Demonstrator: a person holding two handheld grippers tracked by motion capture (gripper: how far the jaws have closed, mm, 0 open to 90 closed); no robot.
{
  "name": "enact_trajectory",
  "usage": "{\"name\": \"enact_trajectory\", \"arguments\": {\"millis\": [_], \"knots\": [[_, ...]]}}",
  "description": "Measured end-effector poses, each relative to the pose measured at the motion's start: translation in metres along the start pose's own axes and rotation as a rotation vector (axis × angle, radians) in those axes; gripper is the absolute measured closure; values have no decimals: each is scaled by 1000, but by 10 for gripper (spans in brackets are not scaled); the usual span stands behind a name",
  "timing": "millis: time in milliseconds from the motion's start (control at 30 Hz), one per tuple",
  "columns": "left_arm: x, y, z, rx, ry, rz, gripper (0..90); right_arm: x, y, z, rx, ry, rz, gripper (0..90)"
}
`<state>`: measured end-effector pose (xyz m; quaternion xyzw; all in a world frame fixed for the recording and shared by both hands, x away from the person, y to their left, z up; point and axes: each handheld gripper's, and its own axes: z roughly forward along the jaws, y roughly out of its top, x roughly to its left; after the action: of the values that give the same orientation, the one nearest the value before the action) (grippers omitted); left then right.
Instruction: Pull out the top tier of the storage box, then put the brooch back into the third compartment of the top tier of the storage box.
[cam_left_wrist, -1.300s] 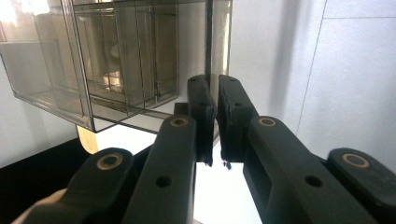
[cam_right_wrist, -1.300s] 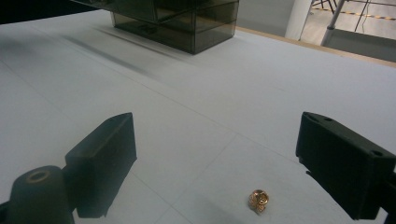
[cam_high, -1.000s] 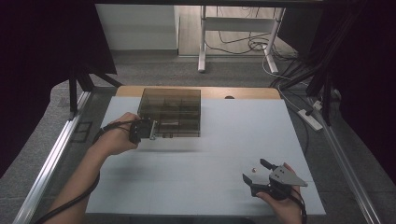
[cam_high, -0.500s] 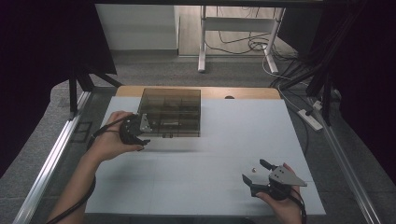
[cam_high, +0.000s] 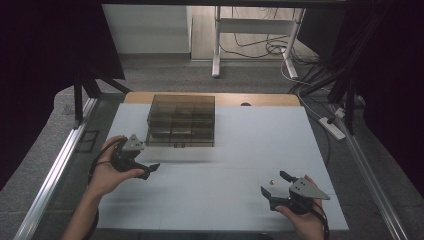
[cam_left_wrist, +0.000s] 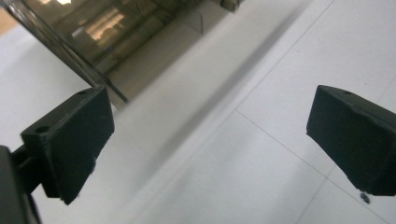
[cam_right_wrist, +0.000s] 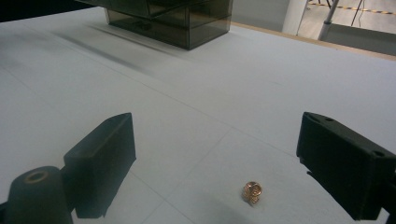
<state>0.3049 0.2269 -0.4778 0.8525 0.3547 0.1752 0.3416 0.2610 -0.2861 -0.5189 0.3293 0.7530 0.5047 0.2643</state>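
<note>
A smoky see-through compartment box (cam_high: 181, 120) stands at the far middle of the white table (cam_high: 240, 145). My left gripper (cam_high: 149, 171) hovers just in front of the box's near left corner. Its jaws have just been opening and now stand wide apart with nothing between them. In the left gripper view the box (cam_left_wrist: 116, 28) lies beyond the left gripper (cam_left_wrist: 215, 140). My right gripper (cam_high: 276, 184) rests open near the table's front right. A small copper-coloured ring-like piece (cam_high: 272, 182) lies on the table between its jaws, untouched. The right gripper view shows this piece (cam_right_wrist: 252, 192) ahead of the right gripper (cam_right_wrist: 224, 163).
The box (cam_right_wrist: 177, 18) is far off in the right gripper view. A wooden strip (cam_high: 260, 99) runs along the table's far edge. Metal rails (cam_high: 55, 170) flank both sides, and a desk frame with cables (cam_high: 250, 45) stands on the floor beyond.
My left gripper has drawn back from the box's front left corner toward the near edge, and its jaws have gone from shut to wide open. The right gripper has stayed put.
</note>
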Motion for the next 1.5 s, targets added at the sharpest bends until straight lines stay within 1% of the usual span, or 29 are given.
{"name": "enact_trajectory", "arguments": {"millis": [33, 67, 100, 133, 167, 233, 267, 400, 533, 633, 733, 833, 900, 1100, 1267, 1500], "knots": [[-2, -5, 1, -12, -8, -13, 3, 0, 0, 0, -1, -1, 1, 114], [-4, -8, 3, -7, -8, -20, 0, 0, 0, 0, -1, -2, 2, 114], [-6, -11, 5, 1, 1, -13, 0, 0, 1, 0, 0, 0, 3, 113], [-8, -14, 6, -3, 18, -16, 0, 1, 1, 1, 0, 0, 2, 113], [-10, -17, 7, -12, 21, -26, 0, 1, 1, 1, -1, -2, 2, 113], [-12, -22, 8, -29, -1, -47, 0, 1, 2, 1, -2, -3, 3, 112], [-14, -24, 9, -38, -3, -54, 0, 1, 2, 0, -4, -3, 4, 112], [-20, -30, 9, -48, 13, -51, 0, -2, 1, -1, -1, -9, 7, 112], [-24, -32, 9, -63, 12, -55, 0, -3, 0, -2, -2, -15, 8, 112], [-26, -34, 10, -58, 23, -52, 0, -2, 1, -2, -3, -12, 7, 112], [-27, -35, 11, -67, 22, -66, 0, -3, 1, -2, -6, -11, 5, 112], [-28, -35, 10, -67, 18, -69, 0, -3, 2, -2, -10, -8, 1, 112], [-29, -36, 10, -66, 22, -69, 0, -4, 1, -2, -11, -7, 2, 112], [-30, -39, 10, -76, 25, -84, 0, -4, 2, 0, -8, 0, -3, 112], [-30, -39, 12, -75, 18, -84, 0, -4, 2, 2, 1, -3, -7, 113], [-30, -39, 10, -82, 21, -85, 0, -4, 2, 2, 2, -7, -7, 121]]}}
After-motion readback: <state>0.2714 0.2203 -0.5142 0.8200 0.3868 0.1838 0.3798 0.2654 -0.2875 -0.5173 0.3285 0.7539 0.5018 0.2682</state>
